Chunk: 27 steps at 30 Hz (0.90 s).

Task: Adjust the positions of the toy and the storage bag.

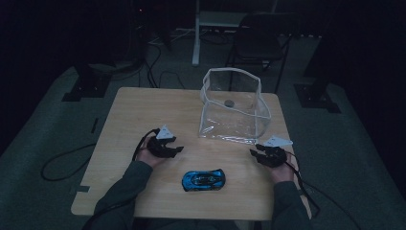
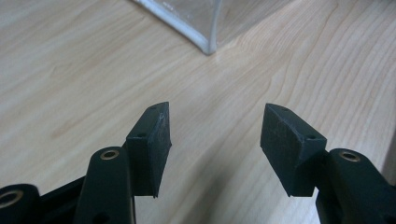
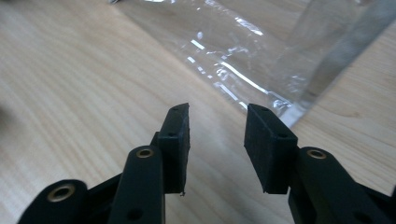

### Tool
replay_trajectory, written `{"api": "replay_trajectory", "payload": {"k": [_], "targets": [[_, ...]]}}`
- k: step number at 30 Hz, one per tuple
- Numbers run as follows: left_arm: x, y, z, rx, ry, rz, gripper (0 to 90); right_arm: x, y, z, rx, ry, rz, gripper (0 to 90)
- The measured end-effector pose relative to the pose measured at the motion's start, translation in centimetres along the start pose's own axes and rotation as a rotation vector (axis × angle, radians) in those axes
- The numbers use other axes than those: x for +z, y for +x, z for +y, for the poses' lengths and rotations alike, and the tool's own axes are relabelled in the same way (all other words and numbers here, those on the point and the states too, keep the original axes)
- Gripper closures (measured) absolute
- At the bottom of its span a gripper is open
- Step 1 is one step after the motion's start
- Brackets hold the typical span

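Claws hover empty, left claw (image 1: 178, 149) fairly wide, right claw (image 1: 253, 152) narrower. Toy car (image 1: 203, 180) sits near-centre on the desk (image 1: 143, 110), clear bag (image 1: 233, 106) beyond. Best move: spread wider, grip the car's sides squarely.

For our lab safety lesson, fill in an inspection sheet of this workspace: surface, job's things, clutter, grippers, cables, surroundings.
Surface: light wooden table, bare grain.
Job's things: blue toy car near the front edge between the hands; clear plastic bag standing open farther back, a small dark round thing inside.
Clutter: nothing seen.
Grippers: left gripper and right gripper both open over bare wood, nothing between the jaws.
Cables: one trails from each gripper; more cables lie on the floor.
Surroundings: dim room, grey carpet, black folding chair behind the table.
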<state>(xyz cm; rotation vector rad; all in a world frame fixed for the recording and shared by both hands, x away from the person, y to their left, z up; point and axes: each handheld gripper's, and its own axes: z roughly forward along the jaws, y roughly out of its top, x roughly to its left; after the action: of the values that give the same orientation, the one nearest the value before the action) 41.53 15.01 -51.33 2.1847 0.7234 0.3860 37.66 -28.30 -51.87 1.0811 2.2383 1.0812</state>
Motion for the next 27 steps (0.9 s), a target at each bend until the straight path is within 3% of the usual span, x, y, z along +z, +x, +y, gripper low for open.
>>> {"api": "replay_trajectory", "payload": {"k": [13,19,24,27], "targets": [[1.8,-0.4,2.6,0.042,-0.022,-0.003,52.5,-0.1,-1.7,0.5,0.077,-0.027,-0.089,70.7],[2.9,-0.7,4.2,0.061,-0.03,-0.003,56.4,-0.1,-2.6,1.3,0.079,-0.035,-0.128,71.9],[3.9,-1.2,5.4,0.071,-0.039,-0.008,56.6,0.4,-2.9,1.8,0.085,-0.031,-0.131,72.0],[4.6,-1.5,6.0,0.081,-0.034,0.01,57.7,0.8,-2.9,1.9,0.086,-0.02,-0.128,73.8]]}}
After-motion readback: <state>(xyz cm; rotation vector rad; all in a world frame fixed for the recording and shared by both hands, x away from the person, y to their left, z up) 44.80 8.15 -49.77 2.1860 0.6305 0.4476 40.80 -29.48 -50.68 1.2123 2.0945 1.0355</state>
